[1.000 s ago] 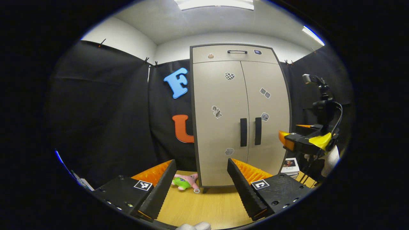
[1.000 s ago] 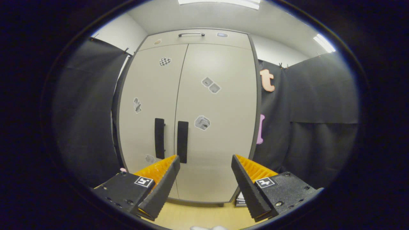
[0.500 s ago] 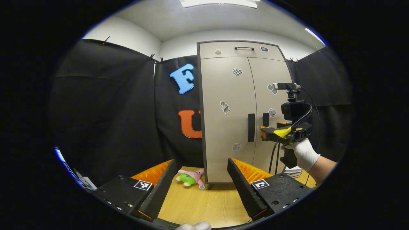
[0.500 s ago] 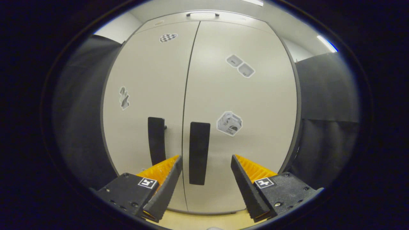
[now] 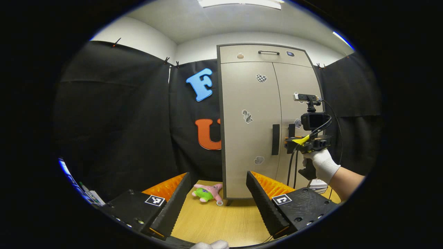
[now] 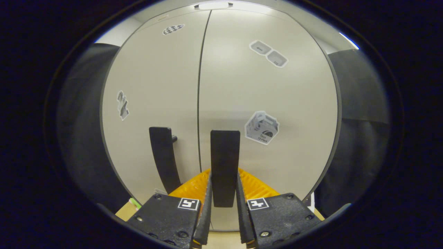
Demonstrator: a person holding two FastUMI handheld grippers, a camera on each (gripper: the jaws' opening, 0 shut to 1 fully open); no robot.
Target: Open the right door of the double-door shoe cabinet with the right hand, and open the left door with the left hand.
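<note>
The beige double-door shoe cabinet stands on the wooden floor with both doors closed. In the right gripper view the right door's black handle runs down between my right gripper's fingers, which press on it from both sides. The left door's black handle stands free beside it. In the left gripper view the right gripper sits at the right door's handle, held by a white-gloved hand. My left gripper is open, well back from the cabinet, and the left door's handle is untouched.
A pink and green plush toy lies on the wooden floor by the cabinet's left front corner. A small box sits on the floor right of the cabinet. Black cloth walls flank the cabinet.
My right gripper moved up to the right door's handle and its fingers went from wide open to shut on it. The left gripper stayed open, its view shifting slightly.
</note>
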